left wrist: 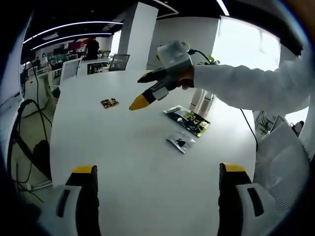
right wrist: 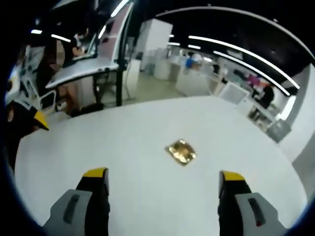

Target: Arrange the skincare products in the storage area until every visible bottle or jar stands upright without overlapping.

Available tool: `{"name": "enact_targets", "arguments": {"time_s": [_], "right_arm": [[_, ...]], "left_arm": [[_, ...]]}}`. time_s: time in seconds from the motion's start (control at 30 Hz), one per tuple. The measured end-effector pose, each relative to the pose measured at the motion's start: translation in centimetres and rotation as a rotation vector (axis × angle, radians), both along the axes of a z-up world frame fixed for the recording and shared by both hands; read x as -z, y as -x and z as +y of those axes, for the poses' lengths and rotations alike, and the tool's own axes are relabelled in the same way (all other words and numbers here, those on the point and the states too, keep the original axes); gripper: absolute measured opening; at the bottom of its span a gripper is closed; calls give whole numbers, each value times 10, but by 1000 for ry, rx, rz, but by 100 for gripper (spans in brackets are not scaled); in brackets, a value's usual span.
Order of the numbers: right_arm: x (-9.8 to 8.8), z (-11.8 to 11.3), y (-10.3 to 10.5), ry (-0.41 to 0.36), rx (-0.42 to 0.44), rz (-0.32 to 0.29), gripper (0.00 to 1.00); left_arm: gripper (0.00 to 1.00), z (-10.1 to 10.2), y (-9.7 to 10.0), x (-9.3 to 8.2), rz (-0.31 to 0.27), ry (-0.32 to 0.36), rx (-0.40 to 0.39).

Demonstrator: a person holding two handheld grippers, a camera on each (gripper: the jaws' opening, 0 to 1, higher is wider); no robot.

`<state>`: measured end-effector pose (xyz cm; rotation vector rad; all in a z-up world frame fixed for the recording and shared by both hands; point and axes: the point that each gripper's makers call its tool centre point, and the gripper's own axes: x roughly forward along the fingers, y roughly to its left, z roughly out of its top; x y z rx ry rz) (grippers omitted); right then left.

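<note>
Left gripper [left wrist: 156,172] jaws spread over the white table [left wrist: 133,162]; mid-table lie a small clear sachet [left wrist: 180,142] and a dark green packet [left wrist: 188,120]; farther, right gripper [left wrist: 142,91] spread above a gold sachet [left wrist: 109,103].

L gripper view: cam rides low over the white desk [left wrist: 133,162], looking fwd between its own two jaws at the frame bottom, across the desk toward a pillar and bright windows. Desk surface near; far edge mid-frame. R gripper [left wrist: 141,91] enters from the right side, above mid-desk.

R gripper view: cam also above the desk [right wrist: 147,142], angled down and fwd between its own jaws, facing open office w/ ceiling light strips. Looks closer to the surface than the L view.

Shared: same white desk, plus a small gold packet [right wrist: 181,151], seen farther off in L view [left wrist: 110,103]. Views face roughly across each other.
</note>
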<state>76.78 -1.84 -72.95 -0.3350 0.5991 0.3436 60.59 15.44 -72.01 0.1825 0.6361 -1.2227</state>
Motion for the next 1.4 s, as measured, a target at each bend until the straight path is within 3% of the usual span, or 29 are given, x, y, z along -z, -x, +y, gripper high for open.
{"name": "enact_targets", "arguments": {"time_s": [0.3,0.7,1.07,1.4], "right_arm": [[15,-5,-30,-33,43,1,89],[29,-7,-54,-78,83,2,83],[36,-6,-79,-68,54,-40,81],[60,-8,-94,-103,45,-2,78]], "left_arm": [[97,1,3,8,30,1,-2],[98,-1,1,14,41,6,-12],[98,0,-4,19,53,14,-33],[98,7,-6,22,37,4,-48]]}}
